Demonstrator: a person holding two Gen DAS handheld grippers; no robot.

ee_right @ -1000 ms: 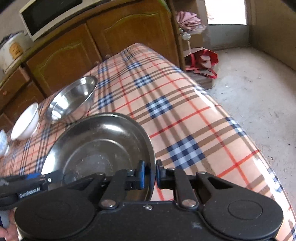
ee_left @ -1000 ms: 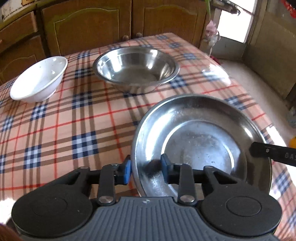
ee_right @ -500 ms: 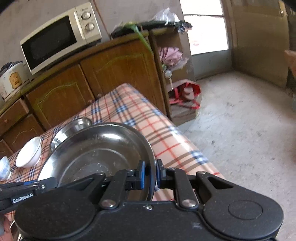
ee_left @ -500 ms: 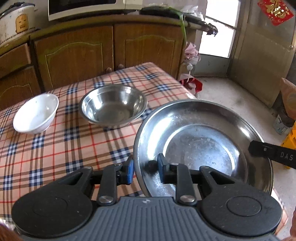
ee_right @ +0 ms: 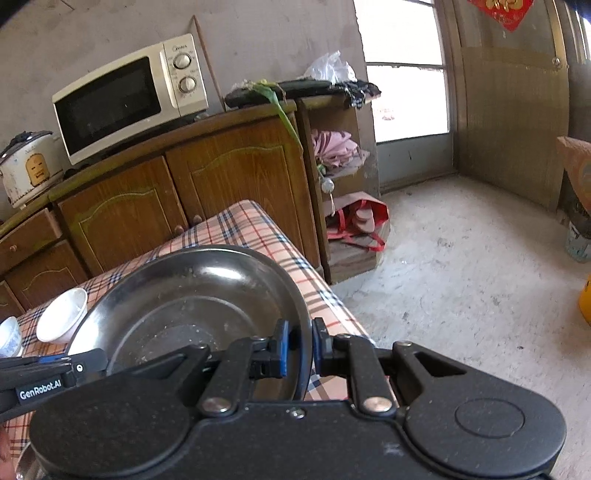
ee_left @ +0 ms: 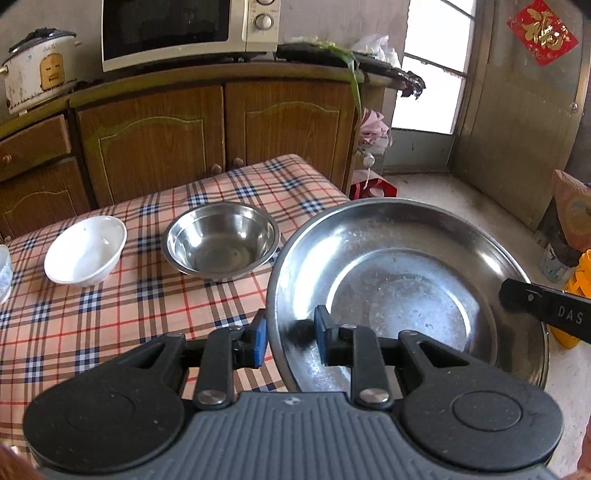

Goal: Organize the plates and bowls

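Observation:
A large steel plate (ee_left: 406, 280) hangs in the air above the checked table (ee_left: 110, 314), held from both sides. My left gripper (ee_left: 290, 338) is shut on its left rim, blue pads either side of the edge. My right gripper (ee_right: 299, 349) is shut on the opposite rim of the steel plate (ee_right: 192, 299); its black finger (ee_left: 543, 310) shows at the right of the left wrist view. A smaller steel bowl (ee_left: 220, 240) and a white bowl (ee_left: 85, 249) stand on the table behind. In the right wrist view the white bowl (ee_right: 62, 314) sits left of the plate.
A wooden cabinet (ee_left: 221, 133) stands right behind the table, with a microwave (ee_left: 188, 29) and a rice cooker (ee_left: 37, 70) on top. A patterned small bowl (ee_right: 9, 336) sits at the table's left. Bare concrete floor (ee_right: 461, 277) and a red bag (ee_right: 362, 221) lie to the right.
Both grippers have lifted the steel plate off the table and tilted upward. The table and bowls now look farther off, and the cabinet top and microwave have come into view.

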